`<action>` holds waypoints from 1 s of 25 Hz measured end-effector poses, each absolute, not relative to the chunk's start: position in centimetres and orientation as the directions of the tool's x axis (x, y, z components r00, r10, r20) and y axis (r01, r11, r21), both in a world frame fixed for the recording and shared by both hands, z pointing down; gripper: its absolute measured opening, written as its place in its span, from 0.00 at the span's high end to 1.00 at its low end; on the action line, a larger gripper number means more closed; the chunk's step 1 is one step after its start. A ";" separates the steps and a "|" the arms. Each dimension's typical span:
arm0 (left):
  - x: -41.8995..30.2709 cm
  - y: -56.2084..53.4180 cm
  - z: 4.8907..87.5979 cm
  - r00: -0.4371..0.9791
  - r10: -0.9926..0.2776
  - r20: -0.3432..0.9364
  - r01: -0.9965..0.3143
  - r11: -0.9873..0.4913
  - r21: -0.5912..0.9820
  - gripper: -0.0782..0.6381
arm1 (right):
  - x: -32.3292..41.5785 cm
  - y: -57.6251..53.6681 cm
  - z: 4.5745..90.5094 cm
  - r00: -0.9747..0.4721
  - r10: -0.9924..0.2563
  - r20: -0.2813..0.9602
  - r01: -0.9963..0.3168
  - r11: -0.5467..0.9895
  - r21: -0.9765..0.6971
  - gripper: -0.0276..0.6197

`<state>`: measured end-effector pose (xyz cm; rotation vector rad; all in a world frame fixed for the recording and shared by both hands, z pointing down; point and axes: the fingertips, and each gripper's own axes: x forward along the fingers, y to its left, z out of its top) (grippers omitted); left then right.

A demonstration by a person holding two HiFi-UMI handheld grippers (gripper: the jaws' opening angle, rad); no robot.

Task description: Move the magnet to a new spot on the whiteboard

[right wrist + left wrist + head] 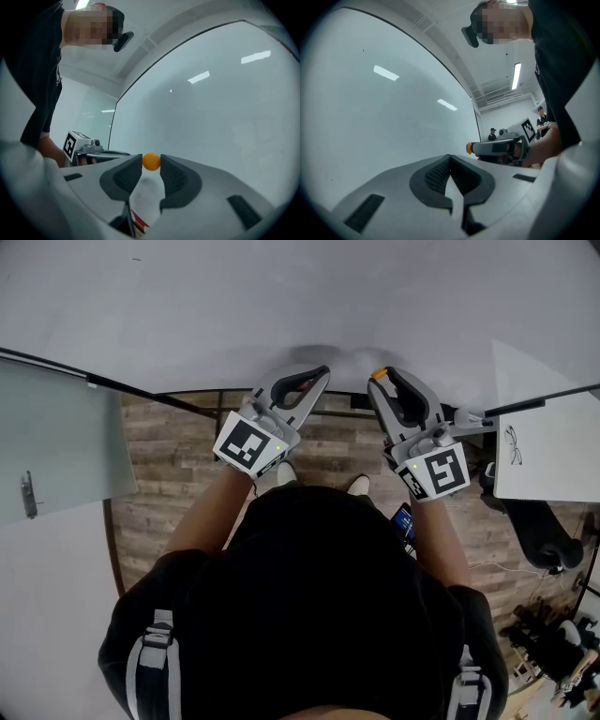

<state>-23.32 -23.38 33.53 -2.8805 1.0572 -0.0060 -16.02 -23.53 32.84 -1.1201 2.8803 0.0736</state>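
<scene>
A small orange round magnet [151, 161] sits between the tips of my right gripper [151, 163], and both pads touch its sides. In the head view the magnet [379, 374] shows at the tip of the right gripper [382, 379], right up against the whiteboard [281, 296]; I cannot tell whether it touches the board. My left gripper [317, 374] is held beside it to the left, jaws shut with nothing between them [450, 157]. In the left gripper view the right gripper [497, 148] carries the magnet [468, 148] at its tip.
A frosted glass panel [56, 446] stands to the left. A white sheet with a small drawing [548, 446] is to the right. Wooden floor [169, 446] lies below the board's lower edge. People [492, 134] stand far off in the room.
</scene>
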 end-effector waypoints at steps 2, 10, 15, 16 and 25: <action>-23.2 -23.4 33.6 0.770 -0.638 -0.016 -0.637 -0.767 -0.076 0.88 | -15.9 -23.5 32.9 -0.725 -0.686 -0.060 -0.688 0.725 0.031 0.78; -19.2 -22.9 33.8 0.859 -0.511 -0.019 -0.512 -0.857 -0.063 0.88 | -10.6 -22.9 33.6 -0.565 -0.823 -0.049 -0.825 0.565 0.019 0.78; -14.7 -22.7 33.7 0.909 -0.416 -0.026 -0.417 -0.908 -0.034 0.88 | -5.1 -22.0 33.5 -0.447 -0.893 -0.051 -0.894 0.447 0.024 0.78; -13.7 -22.7 33.7 0.914 -0.404 -0.027 -0.404 -0.914 -0.031 0.88 | -3.9 -21.8 33.5 -0.429 -0.902 -0.051 -0.903 0.429 0.025 0.78; -4.1 -22.1 33.2 0.932 -0.360 -0.039 -0.361 -0.932 -0.036 0.88 | 6.4 -21.1 33.7 -0.366 -0.929 -0.050 -0.931 0.366 0.009 0.77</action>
